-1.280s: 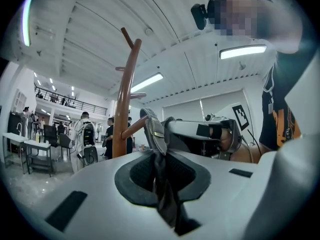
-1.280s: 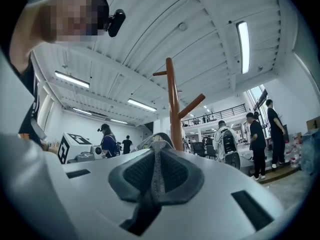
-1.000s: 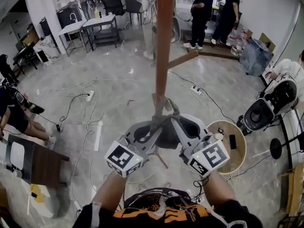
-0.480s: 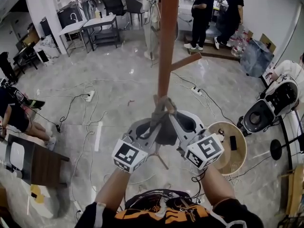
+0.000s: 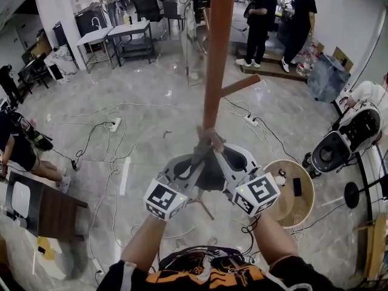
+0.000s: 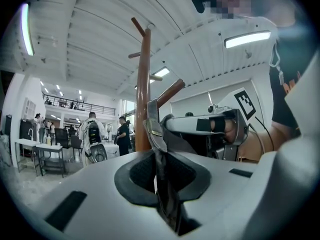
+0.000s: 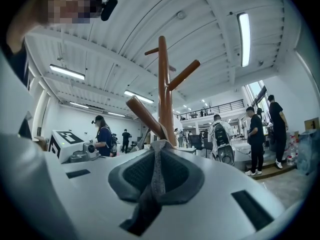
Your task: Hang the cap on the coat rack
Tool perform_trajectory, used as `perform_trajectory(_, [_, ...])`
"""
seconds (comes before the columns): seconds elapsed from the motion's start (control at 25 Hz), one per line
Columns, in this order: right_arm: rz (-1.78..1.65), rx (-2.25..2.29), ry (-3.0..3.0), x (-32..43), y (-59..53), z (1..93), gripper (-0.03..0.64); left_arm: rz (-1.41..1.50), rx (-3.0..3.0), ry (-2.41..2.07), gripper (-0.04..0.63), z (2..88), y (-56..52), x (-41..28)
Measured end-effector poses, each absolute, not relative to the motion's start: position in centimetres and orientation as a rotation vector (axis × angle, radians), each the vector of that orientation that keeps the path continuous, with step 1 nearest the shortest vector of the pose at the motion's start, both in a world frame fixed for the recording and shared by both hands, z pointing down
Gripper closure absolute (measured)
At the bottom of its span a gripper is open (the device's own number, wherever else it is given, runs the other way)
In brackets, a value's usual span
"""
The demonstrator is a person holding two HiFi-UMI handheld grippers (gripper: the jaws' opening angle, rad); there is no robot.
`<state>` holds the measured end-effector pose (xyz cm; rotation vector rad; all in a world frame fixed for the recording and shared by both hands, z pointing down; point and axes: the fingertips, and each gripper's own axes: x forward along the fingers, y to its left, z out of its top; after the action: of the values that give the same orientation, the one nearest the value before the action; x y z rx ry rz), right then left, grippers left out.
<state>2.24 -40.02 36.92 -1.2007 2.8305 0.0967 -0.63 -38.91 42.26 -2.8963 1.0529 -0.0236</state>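
In the head view, the cap point(image 5: 206, 141) is held up against the pole of the coat rack point(image 5: 215, 59) by both tools. The left hand-held gripper point(image 5: 195, 162) and the right hand-held gripper point(image 5: 223, 157) are each clamped on a fold of its grey fabric, and their tips almost meet at the wood. The step in hand is judged to be the approach to a peg, and nothing can be seen hooked yet. A short peg point(image 5: 241, 85) juts from the pole higher up. Loose cables point(image 5: 103, 129) lie across the floor, a low round wooden stand point(image 5: 303, 202) sits near the right arm, and standing people point(image 5: 257, 17) are well apart, so none of these is in the way. In the left gripper view, a strap of the cap with a metal buckle point(image 6: 152, 131) is pinched between the closed jaws. It rises just in front of the pole, and the other gripper is crowded in close beside it. In the right gripper view, grey fabric is likewise nipped between the closed jaws, just beneath a slanting peg point(image 7: 144, 115) where it joins the pole. The next move is judged to call for the strap to be lifted over that peg's raised tip and then let down. The pole and the closeness of the two tools are the likely hindrances.
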Motion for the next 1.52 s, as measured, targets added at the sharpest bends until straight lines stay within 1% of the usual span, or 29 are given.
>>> perform_trajectory(0.6, [0.103, -1.256, 2.876, 2.5, -38.9, 40.2, 0.572, -0.02, -2.94, 1.055, 0.548, 44.7, -37.9, -0.3])
perform_trajectory(0.84, [0.141, -1.209, 2.854, 2.5, -37.6, 40.4, 0.566, 0.036, -2.932, 0.925, 0.546, 45.1, -36.2, -1.0])
perform_trajectory(0.92, [0.139, -1.185, 2.839, 2.8, -36.7, 40.7, 0.557, 0.048, -2.945, 0.905, 0.518, 45.7, -35.4, -1.6])
perform_trajectory(1.0, [0.125, -1.171, 2.817, 3.3, -36.2, 40.5, 0.551, 0.051, -2.97, 0.909, 0.464, 45.8, -35.1, -2.0])
perform_trajectory(1.04, [0.117, -1.174, 2.807, 3.6, -36.2, 40.3, 0.546, 0.047, -2.978, 0.916, 0.448, 45.7, -35.1, -1.9])
perform_trajectory(1.12, [0.106, -1.188, 2.79, 4.1, -36.3, 39.8, 0.524, 0.027, -2.976, 0.933, 0.425, 45.5, -35.2, -1.9])
perform_trajectory(1.32, [0.108, -1.233, 2.765, 4.4, -36.1, 39.3, 0.412, 0.016, -2.962, 1.008, 0.381, 45.5, -35.2, -3.2])
perform_trajectory(1.4, [0.101, -1.245, 2.764, 4.3, -35.9, 39.4, 0.377, 0.026, -2.959, 1.04, 0.36, 45.3, -35.1, -4.0])
perform_trajectory(1.52, [0.101, -1.242, 2.772, 4.4, -35.5, 39.3, 0.356, -0.027, -2.962, 1.076, 0.347, 45.5, -34.9, -4.6])
